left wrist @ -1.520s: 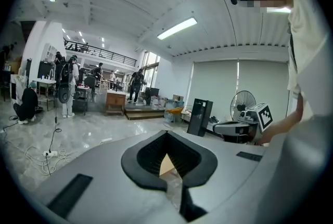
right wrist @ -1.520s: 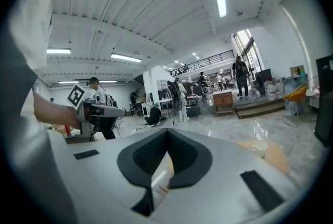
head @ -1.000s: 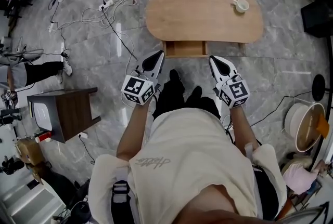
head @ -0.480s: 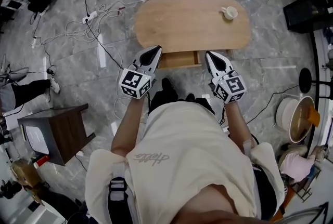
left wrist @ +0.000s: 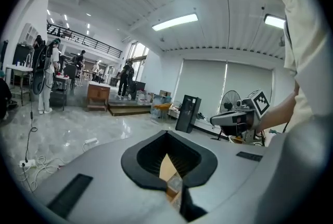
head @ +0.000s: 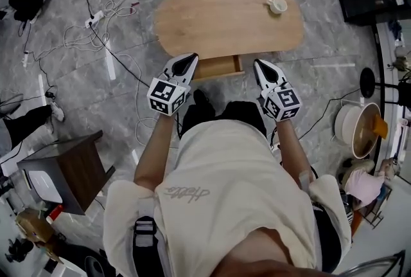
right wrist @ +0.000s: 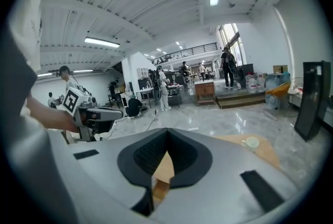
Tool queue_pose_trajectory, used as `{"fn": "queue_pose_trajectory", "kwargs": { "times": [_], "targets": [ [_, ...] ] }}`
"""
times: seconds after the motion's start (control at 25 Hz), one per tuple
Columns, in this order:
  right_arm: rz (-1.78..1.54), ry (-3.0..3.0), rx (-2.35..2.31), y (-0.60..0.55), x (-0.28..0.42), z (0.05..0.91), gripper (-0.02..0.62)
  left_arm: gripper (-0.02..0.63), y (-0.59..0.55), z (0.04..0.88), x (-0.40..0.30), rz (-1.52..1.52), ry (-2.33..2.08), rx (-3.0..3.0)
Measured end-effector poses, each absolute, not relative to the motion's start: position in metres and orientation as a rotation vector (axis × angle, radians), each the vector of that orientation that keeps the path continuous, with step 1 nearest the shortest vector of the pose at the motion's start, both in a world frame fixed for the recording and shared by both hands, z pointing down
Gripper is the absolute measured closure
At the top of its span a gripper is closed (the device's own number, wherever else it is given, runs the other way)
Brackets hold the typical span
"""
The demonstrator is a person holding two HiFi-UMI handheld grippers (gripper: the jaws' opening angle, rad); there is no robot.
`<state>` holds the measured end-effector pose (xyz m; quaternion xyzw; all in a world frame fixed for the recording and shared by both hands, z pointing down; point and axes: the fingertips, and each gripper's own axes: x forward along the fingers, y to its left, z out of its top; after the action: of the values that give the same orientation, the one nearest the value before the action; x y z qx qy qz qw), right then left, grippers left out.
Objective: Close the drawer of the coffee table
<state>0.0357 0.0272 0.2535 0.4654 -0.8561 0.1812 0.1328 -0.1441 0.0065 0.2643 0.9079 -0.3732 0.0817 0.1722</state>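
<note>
Two sets of tongs, the left tongs [head: 187, 62] and the right tongs [head: 261, 67], had moved up within the last second from just short of the drawer [head: 219, 67] to flank its front corners, each pair pressed together with nothing held. The drawer still stood pulled out from under the near edge of the oval coffee table [head: 212, 18], toward the person, while a white cup [head: 277, 5] sat far off on the top's right end. The closing push looked ready to start but not yet made.
</note>
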Motion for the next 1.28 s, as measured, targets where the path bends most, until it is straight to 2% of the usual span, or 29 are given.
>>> {"fn": "queue_pose_trajectory", "kwargs": {
  "times": [0.52,0.76,1.04,1.28],
  "targets": [
    [0.650,-2.452,1.271,-0.001,0.066,0.300,0.600,0.601,-0.003,0.299,-0.122,0.327,-1.132,2.521],
    [0.805,-2.427,1.220,-0.022,0.090,0.345,0.600,0.601,-0.004,0.331,-0.115,0.503,-1.183,2.460],
    [0.967,-2.304,1.161,-0.030,0.127,0.425,0.600,0.601,-0.004,0.404,-0.093,0.534,-1.131,2.264],
    [1.012,-2.214,1.093,-0.014,0.135,0.488,0.600,0.601,0.014,0.495,-0.114,0.502,-1.128,1.929]
  ]
}}
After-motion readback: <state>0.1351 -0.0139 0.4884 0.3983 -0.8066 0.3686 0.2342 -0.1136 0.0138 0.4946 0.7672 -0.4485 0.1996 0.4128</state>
